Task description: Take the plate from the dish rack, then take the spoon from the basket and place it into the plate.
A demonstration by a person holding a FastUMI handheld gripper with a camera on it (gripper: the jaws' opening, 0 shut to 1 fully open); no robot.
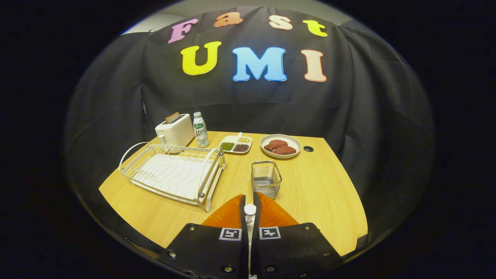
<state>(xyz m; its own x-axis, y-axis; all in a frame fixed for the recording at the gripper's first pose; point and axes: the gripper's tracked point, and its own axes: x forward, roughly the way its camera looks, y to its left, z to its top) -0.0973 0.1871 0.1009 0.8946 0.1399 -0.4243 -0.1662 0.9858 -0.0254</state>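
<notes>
Gripper view: the tool [250,205] is clamped on a white spoon [250,209] over the orange plate [273,215]. Basket [266,179] sits at 12 o'clock just beyond, dish rack [174,172] at 10 on the bench [317,186].

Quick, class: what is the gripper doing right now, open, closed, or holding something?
Gripper: jaws closed on the white spoon, above the orange plate.

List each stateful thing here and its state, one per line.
gripper: shut on spoon
spoon: clamped between the fingers, over orange plate
orange plate: under the fingers
dish rack: empty
basket: emptied of spoon
toaster: bread in slot
bottle: upright, capped
</notes>
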